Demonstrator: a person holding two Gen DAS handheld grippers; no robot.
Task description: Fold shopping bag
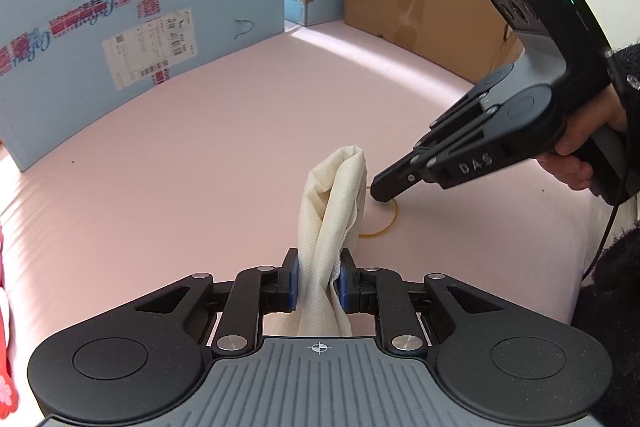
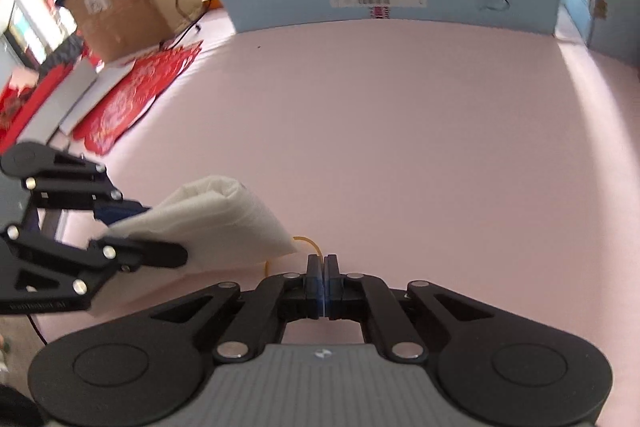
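The cream non-woven shopping bag [image 1: 334, 223], rolled into a soft bundle, stood clamped in the left gripper [image 1: 318, 285] above the pink mat [image 1: 200, 163]. Light, limp (best pinched mid-roll). The right gripper [image 2: 322, 281] was clenched, seemingly on the yellow rubber band [image 1: 390, 225].

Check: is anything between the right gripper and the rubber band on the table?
Nothing visible. The right gripper, jaws shut, has its tip at the band on the pink table. The bag, clamped in the left gripper, hides only the band's left part.

Two close, downward-tilted wrist views
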